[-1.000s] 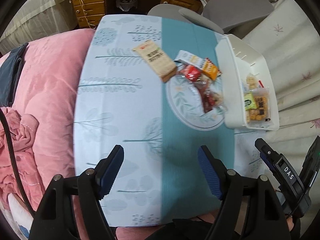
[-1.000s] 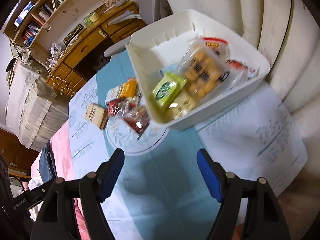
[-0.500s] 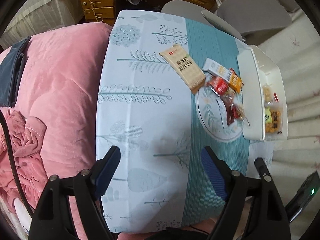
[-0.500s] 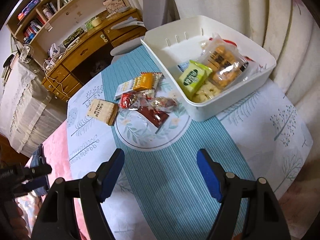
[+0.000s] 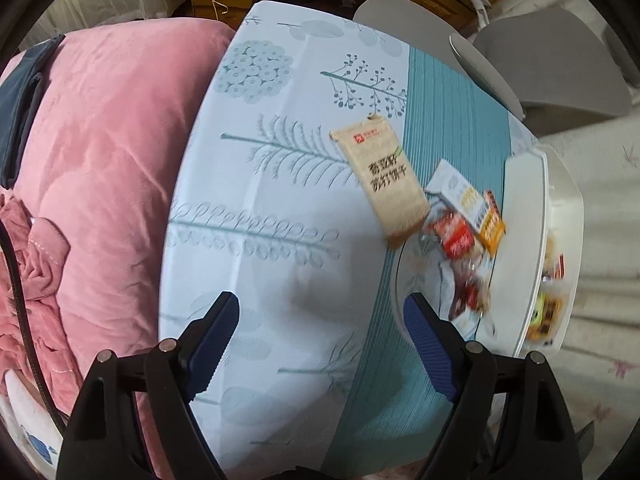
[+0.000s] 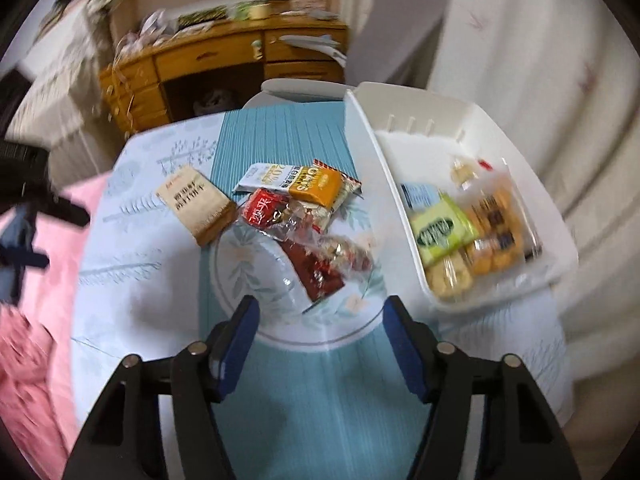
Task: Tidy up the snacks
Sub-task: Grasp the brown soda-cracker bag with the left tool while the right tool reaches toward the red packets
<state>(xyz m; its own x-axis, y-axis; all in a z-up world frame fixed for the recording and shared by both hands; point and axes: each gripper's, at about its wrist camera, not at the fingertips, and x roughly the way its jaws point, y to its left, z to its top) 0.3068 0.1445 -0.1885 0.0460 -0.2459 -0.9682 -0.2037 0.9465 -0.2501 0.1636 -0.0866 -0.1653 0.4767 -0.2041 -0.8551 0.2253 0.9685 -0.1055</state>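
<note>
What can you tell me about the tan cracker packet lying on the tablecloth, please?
The tan cracker packet is a flat, rectangular wrapper of matte, paper-like look, with a small red logo near one end and dark Chinese characters across its face. It looks sealed and full. It lies flat and slanted on the tablecloth, straddling the pale printed part and the teal stripe. Its lower end lies at the edge of the snack pile, beside the red packet; whether they touch is unclear. Neither gripper holds it.
</note>
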